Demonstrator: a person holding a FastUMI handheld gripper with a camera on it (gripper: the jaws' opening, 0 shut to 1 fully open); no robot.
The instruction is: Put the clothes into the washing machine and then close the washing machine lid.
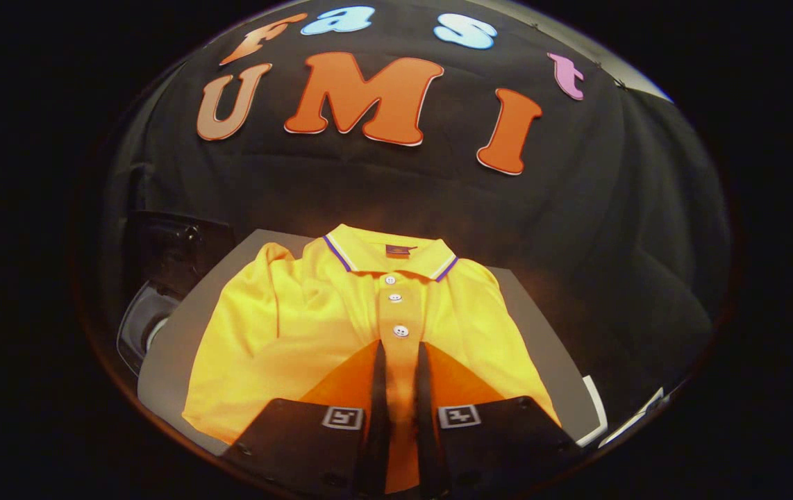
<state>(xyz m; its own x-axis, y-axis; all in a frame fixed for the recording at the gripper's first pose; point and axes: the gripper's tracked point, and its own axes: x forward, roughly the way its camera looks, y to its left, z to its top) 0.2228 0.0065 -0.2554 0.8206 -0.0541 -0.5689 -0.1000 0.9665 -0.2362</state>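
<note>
Two fingers of the gripper (pixel 400 354) stand close together, pinching a strip of the yellow polo shirt (pixel 285 333) along its button placket. It lies spread on a grey table (pixel 174 347); beyond, off to the fingers' left, sits the dark washing machine (pixel 153 305).

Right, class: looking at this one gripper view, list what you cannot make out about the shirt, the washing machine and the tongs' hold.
- Yellow polo shirt: its lower front is covered by the tongs.
- Dark washing machine beside the grey table: partly behind the table; lid and drum unclear.
- Tongs: nearly closed over the placket; whether they pinch cloth cannot be told.
</note>
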